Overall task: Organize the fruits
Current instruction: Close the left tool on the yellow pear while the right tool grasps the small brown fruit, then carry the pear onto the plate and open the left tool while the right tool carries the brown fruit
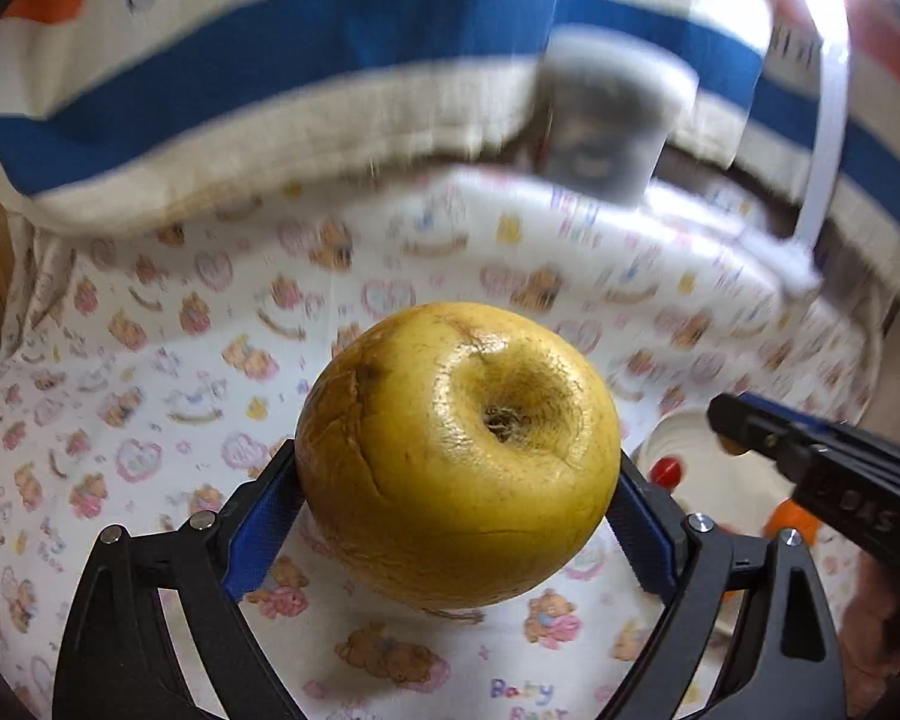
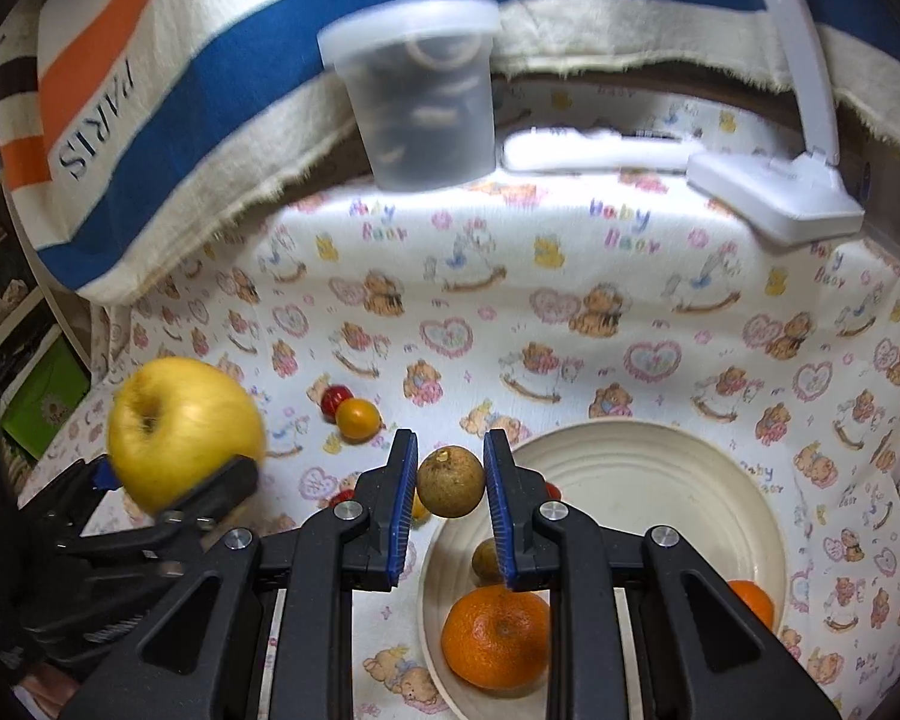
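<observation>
My left gripper (image 1: pixel 457 468) is shut on a big yellow apple (image 1: pixel 459 456) and holds it above the teddy-bear cloth; the apple also shows at the left of the right wrist view (image 2: pixel 180 429). My right gripper (image 2: pixel 450 474) is shut on a small brown round fruit (image 2: pixel 450 481), held over the left rim of a cream bowl (image 2: pixel 660 456). In the bowl lie an orange mandarin (image 2: pixel 495 636), another small brown fruit (image 2: pixel 486 559) and a second mandarin (image 2: pixel 750 600), partly hidden. A red fruit (image 2: pixel 333 399) and a yellow-orange fruit (image 2: pixel 357 418) lie on the cloth.
A clear lidded plastic tub (image 2: pixel 426 96) stands at the back, beside a white lamp base (image 2: pixel 774 192) and a white flat object (image 2: pixel 594 150). A striped blue, orange and cream cloth (image 2: pixel 168 90) hangs behind. Shelves and a green box (image 2: pixel 42 402) are at the left.
</observation>
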The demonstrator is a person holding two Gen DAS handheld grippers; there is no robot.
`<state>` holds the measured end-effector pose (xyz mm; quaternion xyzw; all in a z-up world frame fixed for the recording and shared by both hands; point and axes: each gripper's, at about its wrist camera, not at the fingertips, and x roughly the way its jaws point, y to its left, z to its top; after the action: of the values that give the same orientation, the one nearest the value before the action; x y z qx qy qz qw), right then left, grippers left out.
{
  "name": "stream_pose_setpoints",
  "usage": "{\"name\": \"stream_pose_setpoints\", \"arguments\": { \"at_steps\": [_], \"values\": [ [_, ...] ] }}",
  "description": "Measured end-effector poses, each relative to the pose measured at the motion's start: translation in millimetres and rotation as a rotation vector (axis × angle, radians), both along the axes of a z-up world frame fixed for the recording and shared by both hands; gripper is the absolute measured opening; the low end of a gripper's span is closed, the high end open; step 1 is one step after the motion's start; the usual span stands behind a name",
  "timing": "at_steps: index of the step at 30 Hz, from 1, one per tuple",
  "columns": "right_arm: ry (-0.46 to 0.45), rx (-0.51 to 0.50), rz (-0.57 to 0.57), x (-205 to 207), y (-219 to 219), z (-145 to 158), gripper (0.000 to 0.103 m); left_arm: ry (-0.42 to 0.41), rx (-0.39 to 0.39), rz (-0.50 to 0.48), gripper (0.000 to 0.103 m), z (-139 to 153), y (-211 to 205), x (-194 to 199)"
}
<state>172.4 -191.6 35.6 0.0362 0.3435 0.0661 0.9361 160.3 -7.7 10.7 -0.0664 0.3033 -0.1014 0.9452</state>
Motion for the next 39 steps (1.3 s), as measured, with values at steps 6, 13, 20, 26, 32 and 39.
{"name": "stream_pose_setpoints", "arguments": {
  "at_steps": [6,13,20,26,32,39],
  "values": [
    [-0.071,0.046,0.003,-18.0,-10.1,33.0,0.024,-0.132,-0.015,0.002,0.092,33.5,4.1,-25.4],
    [-0.177,0.047,-0.018,-45.7,-28.7,71.8,0.024,-0.209,0.026,-0.046,0.092,52.7,-4.7,-42.1],
    [-0.192,-0.023,-0.118,-71.3,-85.8,65.2,0.024,-0.235,0.054,-0.187,0.092,71.8,-48.2,-67.8],
    [-0.123,0.027,-0.198,-67.0,-137.7,37.3,0.024,-0.182,0.052,-0.349,0.093,82.3,-106.1,-65.8],
    [-0.107,0.049,-0.229,-63.2,-156.1,26.6,0.024,-0.041,0.065,-0.407,0.092,56.9,-161.9,-28.4],
    [-0.055,0.070,-0.247,-52.0,-166.4,10.6,0.024,0.120,0.082,-0.409,0.092,19.7,-183.0,11.6]
  ]
}}
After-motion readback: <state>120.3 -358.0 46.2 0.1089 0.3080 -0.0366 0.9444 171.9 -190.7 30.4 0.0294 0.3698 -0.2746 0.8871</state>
